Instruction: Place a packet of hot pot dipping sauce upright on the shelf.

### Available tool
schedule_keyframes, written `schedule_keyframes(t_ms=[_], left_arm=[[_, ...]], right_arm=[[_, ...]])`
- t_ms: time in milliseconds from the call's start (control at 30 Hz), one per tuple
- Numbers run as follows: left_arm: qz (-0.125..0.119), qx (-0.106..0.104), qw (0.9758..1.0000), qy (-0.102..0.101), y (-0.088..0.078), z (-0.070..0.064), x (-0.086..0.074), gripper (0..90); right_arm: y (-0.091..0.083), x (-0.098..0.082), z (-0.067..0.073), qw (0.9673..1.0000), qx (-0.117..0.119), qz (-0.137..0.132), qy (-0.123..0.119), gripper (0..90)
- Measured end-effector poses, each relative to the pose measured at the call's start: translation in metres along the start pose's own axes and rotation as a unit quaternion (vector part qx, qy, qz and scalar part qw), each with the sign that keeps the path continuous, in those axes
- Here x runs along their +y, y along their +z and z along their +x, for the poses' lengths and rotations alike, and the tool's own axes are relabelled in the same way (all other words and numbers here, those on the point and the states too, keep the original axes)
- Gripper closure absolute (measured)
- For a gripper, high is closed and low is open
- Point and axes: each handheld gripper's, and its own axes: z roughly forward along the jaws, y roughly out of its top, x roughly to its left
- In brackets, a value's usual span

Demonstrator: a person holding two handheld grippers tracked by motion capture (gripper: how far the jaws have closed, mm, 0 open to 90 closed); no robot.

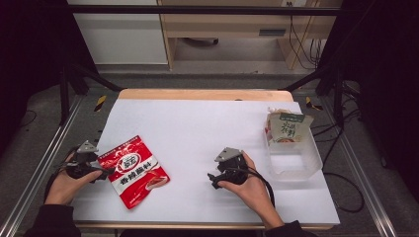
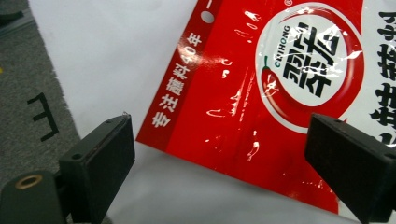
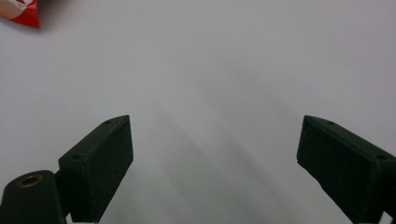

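Observation:
A red glossy seasoning packet [image 1: 135, 170] with white and black characters lies flat on the white table [image 1: 197, 128] at the front left. My left gripper [image 1: 106, 171] is open at the packet's left edge, and in the left gripper view the packet [image 2: 261, 102] lies between and just beyond the spread jaws. My right gripper [image 1: 213, 177] is open over bare table at the front centre. In the right gripper view a red corner of the packet [image 3: 21, 11] shows at the top left, with nothing between the jaws.
A clear plastic bin [image 1: 292, 150] stands at the right side of the table. A green and white packet [image 1: 286, 127] leans in its far end. Metal frame rails run along both sides, and cables lie on the floor to the right.

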Motion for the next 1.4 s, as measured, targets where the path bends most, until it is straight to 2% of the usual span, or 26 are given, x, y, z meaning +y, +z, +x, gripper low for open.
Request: schedule_keyframes(t_ms=[233,467,600,700,867,1000,1167,1267,1333,1400], left_arm=[[0.002,-0.007,1.0,0.004,-0.002,-0.002,0.0,11.6],[-0.015,-0.02,0.9997,-0.003,-0.014,-0.005,0.005,16.1],[-0.023,-0.043,0.9988,-0.009,-0.024,-0.005,0.008,22.8],[-0.037,-0.06,0.9972,-0.024,-0.029,-0.004,0.008,27.1],[-0.027,-0.098,0.9945,-0.025,-0.029,-0.006,0.008,35.5],[-0.014,-0.09,0.9956,-0.021,-0.018,-0.011,0.009,36.5],[-0.009,-0.073,0.9971,-0.022,-0.012,-0.012,0.009,51.8],[-0.014,-0.063,0.9972,-0.036,-0.01,-0.009,0.008,62.7],[-0.015,-0.047,0.9981,-0.038,-0.008,-0.005,0.005,69.9],[-0.015,-0.041,0.9981,-0.044,-0.007,-0.003,0.003,77.6]], right_arm=[[0.0,0.0,0.0,1.0,0.0,0.001,-0.001,11.2],[0.001,-0.001,-0.001,1.0,0.003,0.001,0.001,11.1],[0.001,-0.001,-0.001,1.0,0.004,0.005,-0.004,11.2],[0.002,-0.001,0.0,0.9999,0.005,0.008,-0.007,11.3],[0.002,-0.002,0.0,0.9999,0.008,0.01,-0.01,11.6],[0.003,-0.002,-0.001,0.9999,0.009,0.009,-0.01,11.7],[0.002,-0.002,-0.001,0.9999,0.006,0.009,-0.009,11.9],[0.003,-0.002,-0.001,0.9999,0.005,0.01,-0.01,11.9],[0.003,-0.002,0.0,0.9999,0.003,0.01,-0.013,11.9],[0.003,-0.002,0.0,0.9999,0.002,0.011,-0.013,12.0]])
